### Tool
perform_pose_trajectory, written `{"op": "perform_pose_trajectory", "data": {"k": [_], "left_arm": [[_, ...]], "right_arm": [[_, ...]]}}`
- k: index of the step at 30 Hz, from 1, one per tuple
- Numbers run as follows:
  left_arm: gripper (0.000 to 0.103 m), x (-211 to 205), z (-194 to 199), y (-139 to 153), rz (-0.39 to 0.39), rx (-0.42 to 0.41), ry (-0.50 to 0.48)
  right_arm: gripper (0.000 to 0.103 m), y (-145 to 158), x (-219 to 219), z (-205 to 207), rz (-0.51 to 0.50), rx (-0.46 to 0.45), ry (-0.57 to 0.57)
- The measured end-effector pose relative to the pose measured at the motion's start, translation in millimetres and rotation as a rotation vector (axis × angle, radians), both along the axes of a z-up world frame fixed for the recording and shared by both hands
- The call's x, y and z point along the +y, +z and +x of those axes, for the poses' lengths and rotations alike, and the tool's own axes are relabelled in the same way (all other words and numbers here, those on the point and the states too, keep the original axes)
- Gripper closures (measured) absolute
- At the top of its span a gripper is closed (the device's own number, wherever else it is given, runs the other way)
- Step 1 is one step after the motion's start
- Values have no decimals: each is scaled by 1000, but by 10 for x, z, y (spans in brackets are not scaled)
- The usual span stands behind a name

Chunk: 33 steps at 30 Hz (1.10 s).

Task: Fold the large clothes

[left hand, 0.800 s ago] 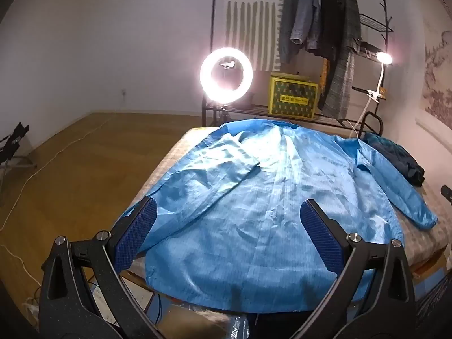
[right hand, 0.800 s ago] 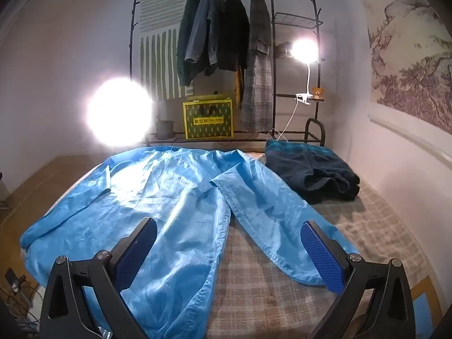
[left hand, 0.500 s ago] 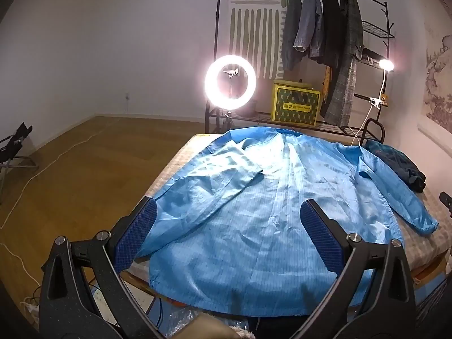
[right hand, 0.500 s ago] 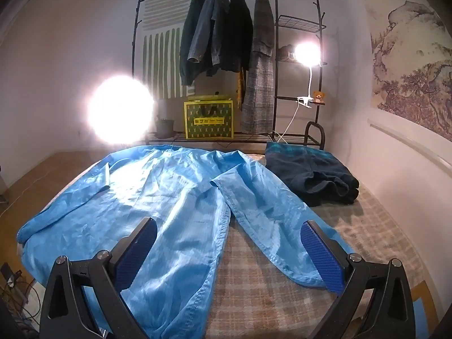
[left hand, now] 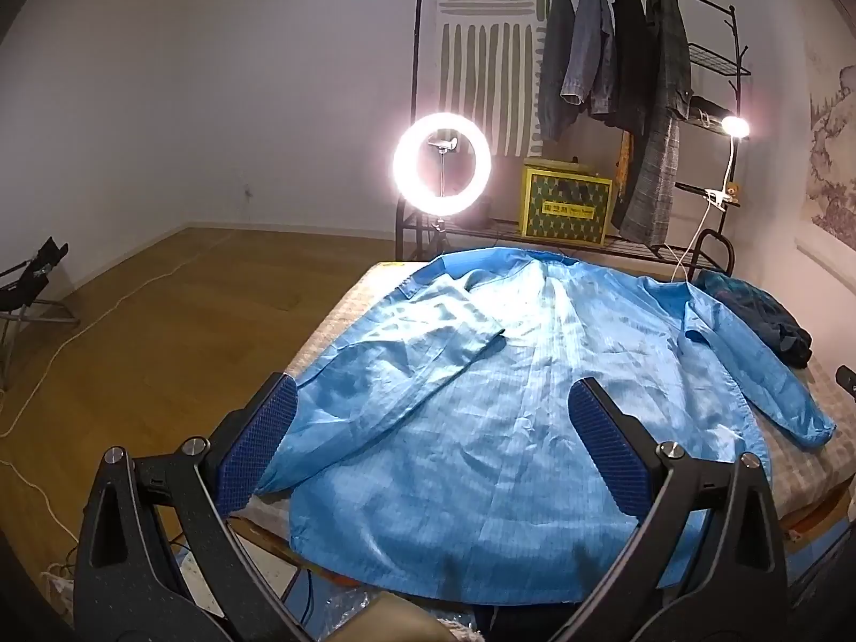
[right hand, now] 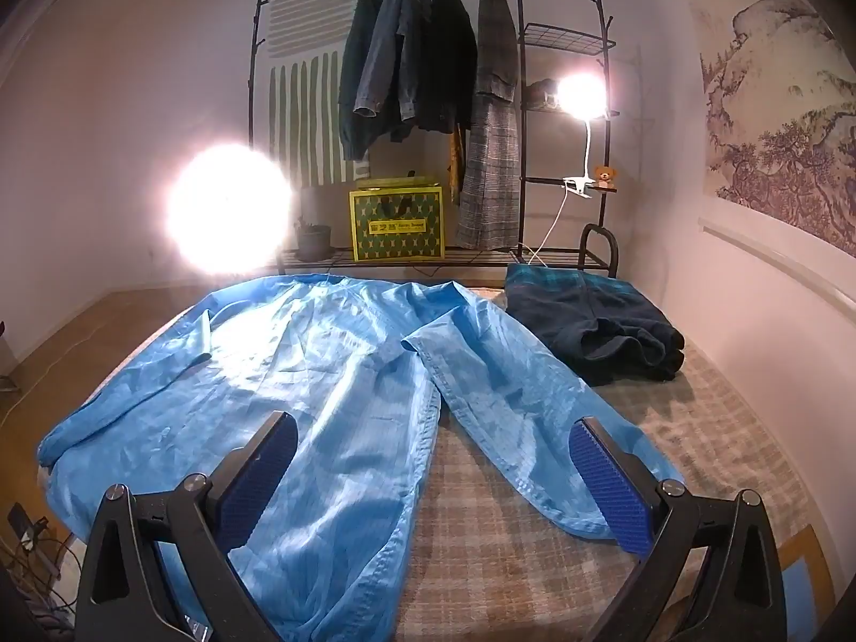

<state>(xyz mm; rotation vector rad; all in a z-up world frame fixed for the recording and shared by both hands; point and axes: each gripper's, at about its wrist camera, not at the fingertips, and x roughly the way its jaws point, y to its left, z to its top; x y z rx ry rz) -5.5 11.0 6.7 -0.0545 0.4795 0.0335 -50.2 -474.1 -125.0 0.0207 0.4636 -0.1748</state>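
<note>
A large light-blue coat (left hand: 513,390) lies spread flat on a table covered with a plaid cloth (right hand: 508,545). Its left sleeve (left hand: 406,353) is folded in over the body; its right sleeve (right hand: 513,406) lies out over the plaid cloth. The coat also shows in the right wrist view (right hand: 299,401). My left gripper (left hand: 433,455) is open and empty, held above the coat's near hem. My right gripper (right hand: 433,476) is open and empty, above the coat's side edge and right sleeve.
A dark folded garment (right hand: 594,321) lies at the table's far right corner. Behind the table stand a ring light (left hand: 441,163), a clothes rack with hanging coats (right hand: 428,53), a yellow-green box (right hand: 396,224) and a clip lamp (right hand: 580,91). Wooden floor (left hand: 134,321) lies left of the table.
Both grippers have drawn back and risen a little; the coat looks smaller and more of the room shows. The coat has not moved. Both stay open.
</note>
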Motion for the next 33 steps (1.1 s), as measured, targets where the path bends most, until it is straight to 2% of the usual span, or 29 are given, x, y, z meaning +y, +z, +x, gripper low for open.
{"op": "perform_pose_trajectory", "data": {"k": [33], "left_arm": [[0, -14, -19, 20, 19, -15, 3]], "right_arm": [[0, 0, 14, 18, 3, -1, 3]]}}
